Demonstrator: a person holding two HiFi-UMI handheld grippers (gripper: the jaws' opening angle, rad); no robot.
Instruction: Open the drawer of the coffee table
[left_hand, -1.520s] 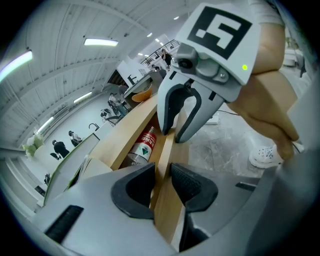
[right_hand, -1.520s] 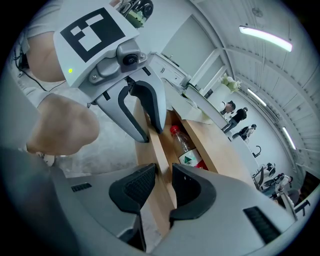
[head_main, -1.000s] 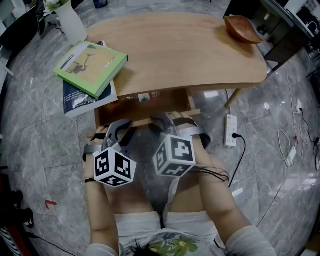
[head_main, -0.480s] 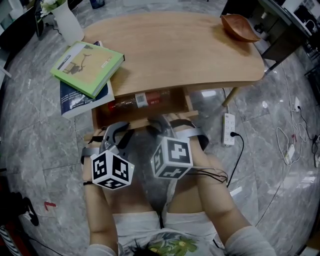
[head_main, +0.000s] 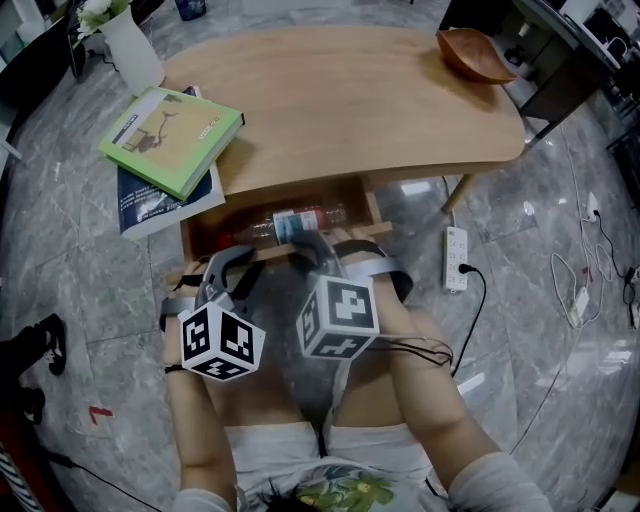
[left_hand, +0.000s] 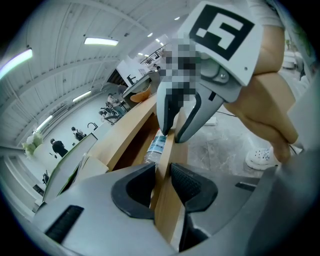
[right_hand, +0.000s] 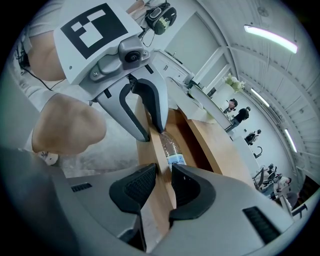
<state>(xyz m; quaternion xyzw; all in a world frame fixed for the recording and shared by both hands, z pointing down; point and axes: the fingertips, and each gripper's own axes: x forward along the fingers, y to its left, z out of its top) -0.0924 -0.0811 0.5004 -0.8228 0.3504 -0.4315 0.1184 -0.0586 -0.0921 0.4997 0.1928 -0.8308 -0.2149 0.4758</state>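
Note:
The coffee table (head_main: 340, 100) has a light wooden top, and its drawer (head_main: 205, 235) stands pulled out toward me. A plastic water bottle (head_main: 290, 222) lies inside it. My left gripper (head_main: 232, 262) is shut on the drawer's front panel (left_hand: 167, 210), one pad on each face. My right gripper (head_main: 320, 250) clamps the same panel (right_hand: 157, 210) just to the right. In the left gripper view, the left gripper (left_hand: 161, 182) straddles the board, with the right gripper (left_hand: 175, 132) ahead and the bottle (left_hand: 156, 145) behind. In the right gripper view, the right gripper (right_hand: 162, 182) faces the left gripper (right_hand: 147, 132) and the bottle (right_hand: 172, 150).
A green book (head_main: 172, 125) lies on a blue book (head_main: 165, 190) at the table's left end, near a white vase (head_main: 135, 45). A wooden bowl (head_main: 478, 55) sits at the far right. A power strip (head_main: 456, 260) and cables lie on the marble floor. The person's knees are right behind the grippers.
More of the drawer's inside and of the bottle shows now than a second ago. Both grippers keep their hold on the front panel.

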